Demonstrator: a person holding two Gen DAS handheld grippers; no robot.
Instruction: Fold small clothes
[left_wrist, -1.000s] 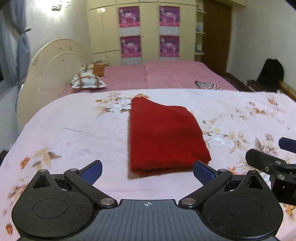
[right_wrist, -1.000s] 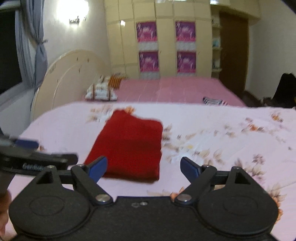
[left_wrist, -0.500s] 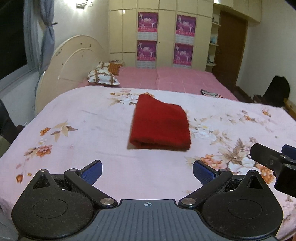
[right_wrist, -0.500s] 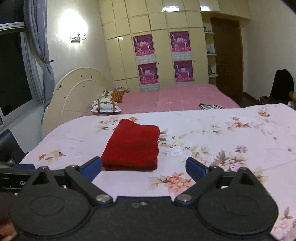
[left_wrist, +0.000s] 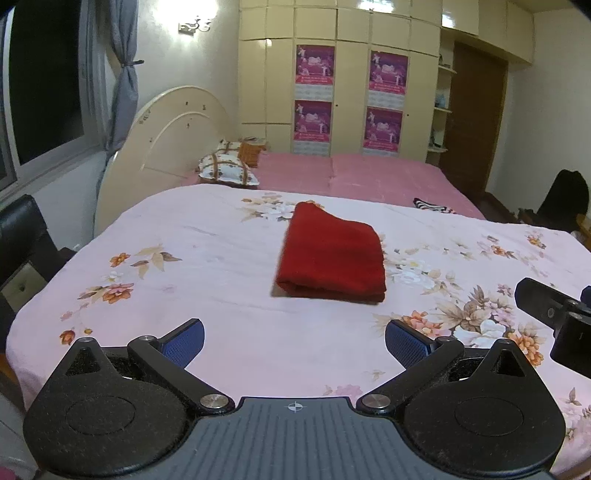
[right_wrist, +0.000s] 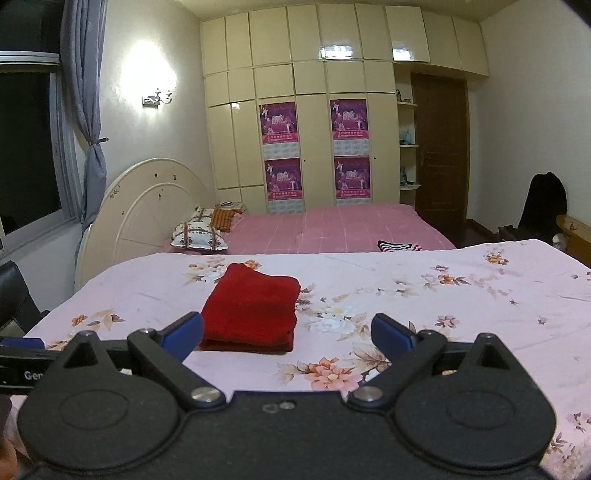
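The folded red terry cloth (left_wrist: 332, 254) lies flat on the pink floral bedspread (left_wrist: 207, 258), straight ahead of my left tool (left_wrist: 294, 338) and ahead-left of my right tool (right_wrist: 287, 332) — both gape wide, holding nothing and well clear of the cloth. Its long axis runs away from me toward the cream arched headboard (left_wrist: 173, 136), the thick folded edge facing me, so the left tool looks the better lined up. Bare bedspread surrounds the cloth on every side — the striped garment (left_wrist: 434, 206) sits well beyond it, so I judge there is ample room.
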